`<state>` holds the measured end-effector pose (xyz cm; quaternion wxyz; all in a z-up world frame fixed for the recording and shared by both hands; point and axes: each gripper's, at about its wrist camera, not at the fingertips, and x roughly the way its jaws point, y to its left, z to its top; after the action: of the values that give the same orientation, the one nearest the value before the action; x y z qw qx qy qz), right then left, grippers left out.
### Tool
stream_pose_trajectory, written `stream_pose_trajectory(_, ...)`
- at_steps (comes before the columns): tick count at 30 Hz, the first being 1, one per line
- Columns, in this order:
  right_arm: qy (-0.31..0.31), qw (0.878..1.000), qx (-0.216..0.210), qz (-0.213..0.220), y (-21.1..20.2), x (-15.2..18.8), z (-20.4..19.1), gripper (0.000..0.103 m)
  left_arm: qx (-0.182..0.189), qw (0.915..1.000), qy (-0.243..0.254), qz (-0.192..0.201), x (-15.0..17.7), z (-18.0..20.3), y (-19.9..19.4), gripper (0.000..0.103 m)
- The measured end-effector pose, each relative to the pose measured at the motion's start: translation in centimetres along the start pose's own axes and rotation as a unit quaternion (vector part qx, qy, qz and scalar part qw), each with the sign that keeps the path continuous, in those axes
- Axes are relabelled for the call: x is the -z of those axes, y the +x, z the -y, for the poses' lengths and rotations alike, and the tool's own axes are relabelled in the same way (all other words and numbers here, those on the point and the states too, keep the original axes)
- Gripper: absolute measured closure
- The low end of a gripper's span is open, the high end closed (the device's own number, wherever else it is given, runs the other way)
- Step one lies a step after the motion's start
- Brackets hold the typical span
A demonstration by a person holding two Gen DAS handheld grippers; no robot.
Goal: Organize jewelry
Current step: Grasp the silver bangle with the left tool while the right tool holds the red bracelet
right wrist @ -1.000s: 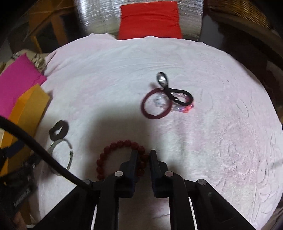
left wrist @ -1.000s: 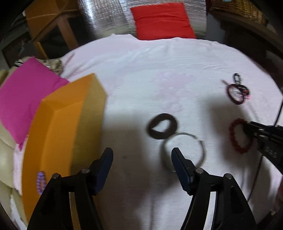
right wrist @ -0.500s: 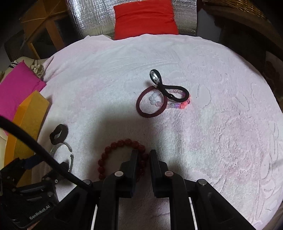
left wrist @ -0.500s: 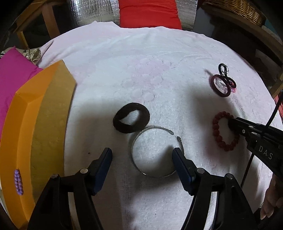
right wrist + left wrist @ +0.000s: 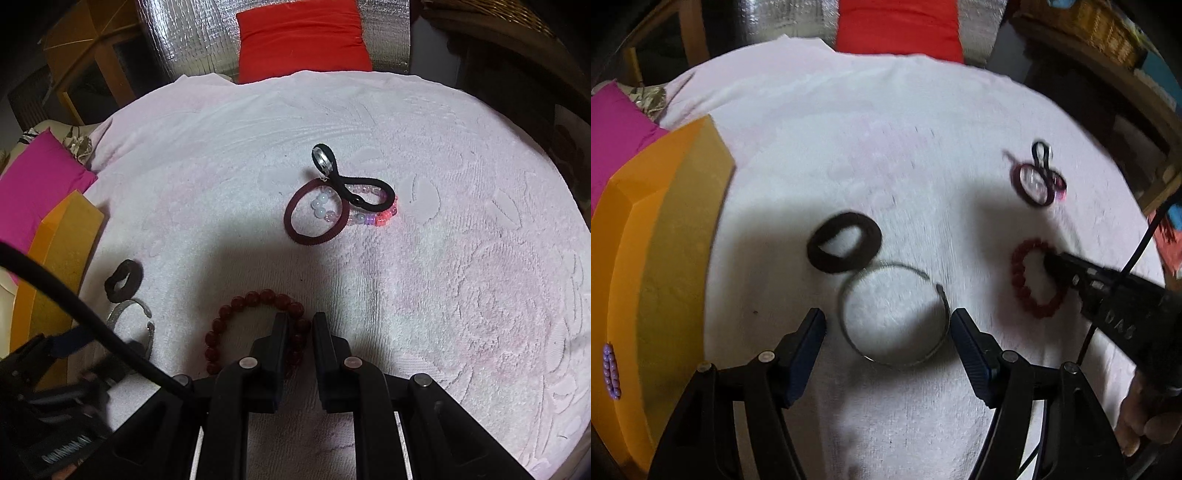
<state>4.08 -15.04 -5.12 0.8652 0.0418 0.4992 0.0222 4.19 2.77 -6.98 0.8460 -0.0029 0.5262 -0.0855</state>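
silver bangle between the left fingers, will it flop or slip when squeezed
The silver bangle looks like thin, rigid metal, so it probably won't flop. Its open gap may let it spring inward when squeezed. Lying flat on the towel, its smooth, low edge could slip from the left gripper.

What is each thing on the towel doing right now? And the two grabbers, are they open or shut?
Left gripper: open, fingers either side of the silver bangle.
Silver bangle: flat on the towel, not gripped.
Black scrunchie: flat, touching the bangle.
Right gripper: shut on the red bead bracelet.
Red bead bracelet: on the towel, pinched at one side.
Maroon hair band: flat, in a pile with a bead bracelet.
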Motion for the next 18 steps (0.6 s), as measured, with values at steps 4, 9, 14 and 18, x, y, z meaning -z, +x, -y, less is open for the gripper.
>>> stream_pose_trajectory(4,-0.001,1.0,0.002,0.001,0.08,-0.07,-0.09,0.088,-0.011,0.9998,0.012,0.006,0.17,0.54,0.07,0.032)
stream_pose_trajectory(9,-0.002,1.0,0.001,0.001,0.09,-0.07,-0.12,0.088,0.004,0.9999,-0.004,0.012,0.09,0.47,-0.19,0.032)
stream_pose_trajectory(14,-0.001,1.0,-0.001,0.0,0.1,-0.05,-0.12,0.088,0.025,0.9995,-0.013,0.015,-0.17,-0.23,-0.68,0.032)
stream_pose_trajectory(18,0.0,1.0,-0.002,-0.001,0.11,-0.04,-0.08,0.088,0.033,0.9993,-0.014,0.01,-0.31,-0.38,-0.61,0.032)
